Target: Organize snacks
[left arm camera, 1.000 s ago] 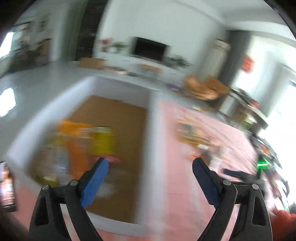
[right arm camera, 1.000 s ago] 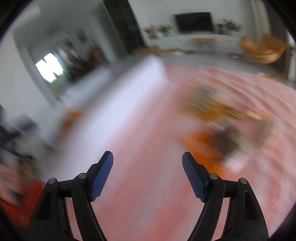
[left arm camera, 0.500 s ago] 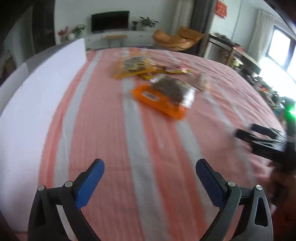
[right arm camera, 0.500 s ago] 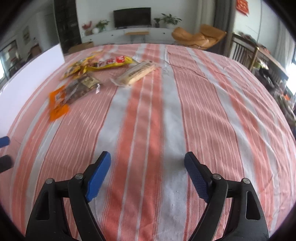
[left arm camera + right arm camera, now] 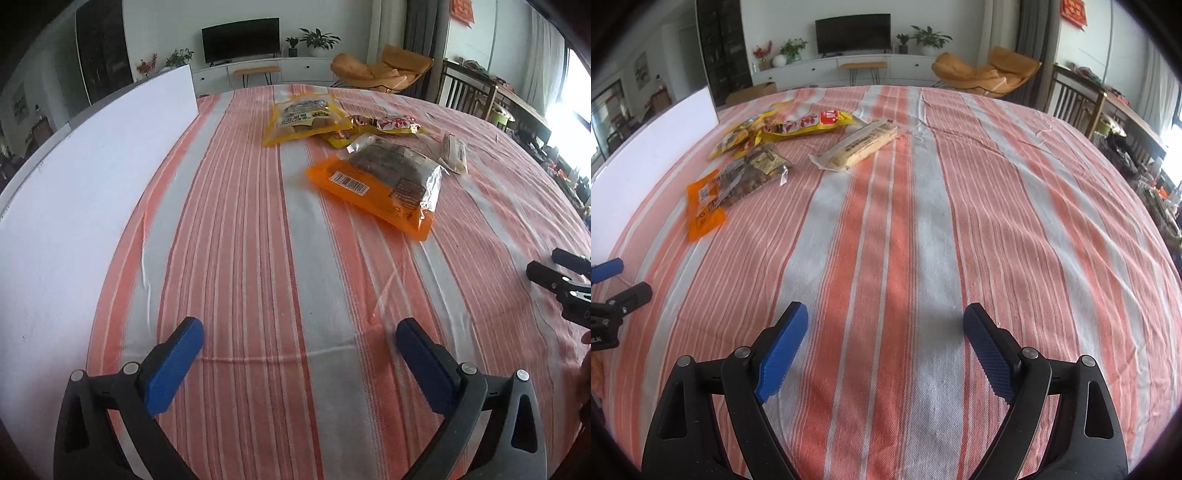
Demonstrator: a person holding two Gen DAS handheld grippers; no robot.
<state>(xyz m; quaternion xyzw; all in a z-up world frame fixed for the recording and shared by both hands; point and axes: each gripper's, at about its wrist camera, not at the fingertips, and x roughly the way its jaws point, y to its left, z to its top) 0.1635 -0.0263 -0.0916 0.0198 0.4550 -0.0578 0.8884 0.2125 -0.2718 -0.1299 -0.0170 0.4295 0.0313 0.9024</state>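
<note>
Several snack packs lie on the striped cloth (image 5: 258, 258): an orange pack with a clear window (image 5: 380, 188) (image 5: 727, 188), a yellow bag (image 5: 303, 118), a yellow pack of red-wrapped sweets (image 5: 376, 127) (image 5: 809, 123) and a pale wafer pack (image 5: 860, 146) (image 5: 454, 153). My left gripper (image 5: 299, 336) hovers over bare cloth well short of them, jaws opening, nothing between them. My right gripper (image 5: 884, 325) is also over bare cloth, jaws opening and empty. Each gripper shows at the edge of the other's view.
A white box wall (image 5: 74, 177) (image 5: 653, 133) runs along the left of the cloth. Beyond the table are a TV cabinet (image 5: 849, 66), an orange chair (image 5: 986, 74) and a wooden chair (image 5: 1075, 99) at the right.
Both grippers swung away from the white box with snacks inside and came down over the striped cloth. Their jaws have spread wider. The views have steadied since half a second ago.
</note>
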